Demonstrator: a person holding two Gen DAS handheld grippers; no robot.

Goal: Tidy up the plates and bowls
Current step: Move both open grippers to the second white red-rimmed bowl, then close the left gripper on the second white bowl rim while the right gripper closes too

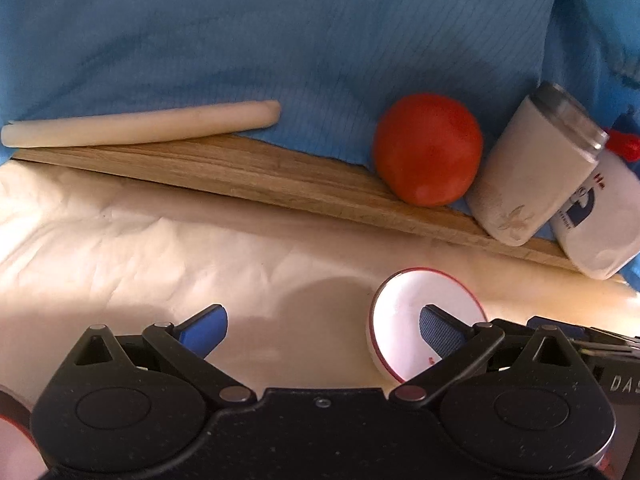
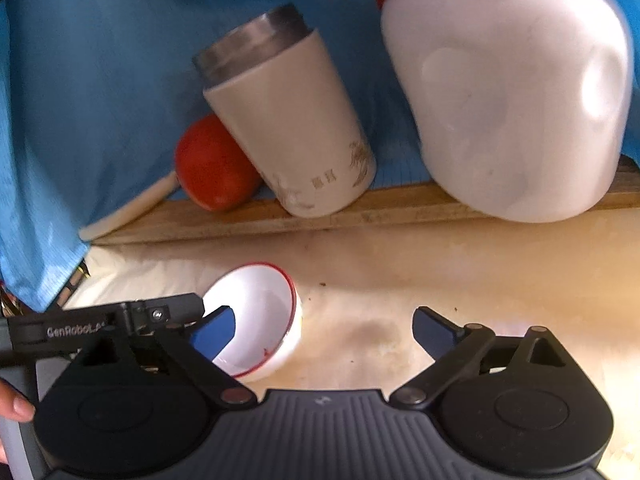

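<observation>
While jaws gape, round glossy red-rimmed bowl (image 2: 256, 320)

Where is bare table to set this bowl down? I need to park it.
Free: the cream cloth left of the bowl, below the wooden board; also right of the bowl, by the right gripper. Crowded: the board's far end, with the tomato, tumbler and white jug.

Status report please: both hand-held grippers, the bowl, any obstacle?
Left hand-held gripper open, empty. Right hand-held gripper open, empty. Red-rimmed white bowl on the table, not gripped. Tumbler and tomato stand behind, clear.
</observation>
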